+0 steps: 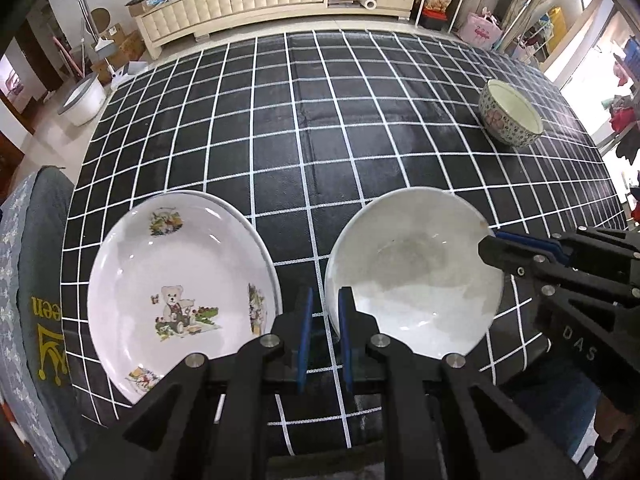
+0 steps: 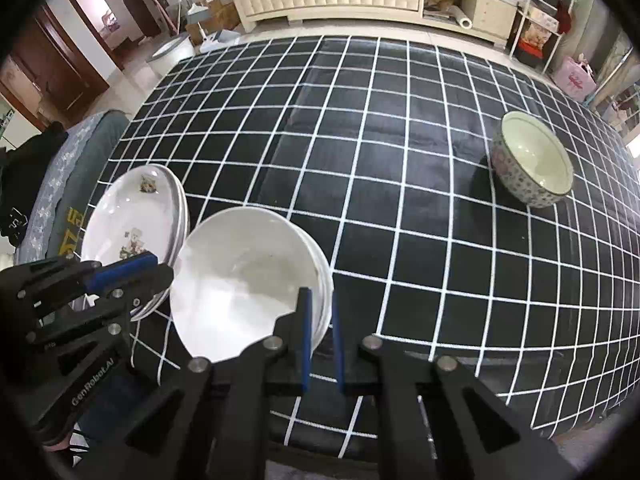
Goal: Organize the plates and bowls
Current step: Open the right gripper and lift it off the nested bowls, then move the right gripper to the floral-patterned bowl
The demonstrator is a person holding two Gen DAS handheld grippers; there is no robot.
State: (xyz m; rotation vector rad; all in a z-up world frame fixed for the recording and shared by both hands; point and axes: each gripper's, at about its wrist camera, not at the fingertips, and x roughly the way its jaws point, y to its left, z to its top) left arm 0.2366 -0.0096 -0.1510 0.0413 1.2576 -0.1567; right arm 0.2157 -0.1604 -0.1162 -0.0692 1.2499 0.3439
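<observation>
From the left wrist view, working left to right. Lower left: teddy-bear plate, white and glazed, sitting on at least one more plate whose rim shows along its right edge, all on the black grid-checked tablecloth. Bottom centre: my left gripper, blue pads drawn nearly together; the near left rim of the white bowl sits at the gap, but I cannot tell whether it is pinched or merely behind the pads. Right of centre, that bowl is plain and glossy; the right wrist view shows a second rim under it, so I read it as a stack. Lower right: my right gripper, closed to a slit at the bowl's right rim; the right wrist view puts the rim between its pads, so I judge it gripped there. Upper right: floral-patterned bowl, alone, well apart from the rest. Handling judgement: all looks ceramic — stiff, weighty, slick, chippable. Take the rim edge-on, pads straddling the wall, lift level. Nested pieces may shift or clatter.
</observation>
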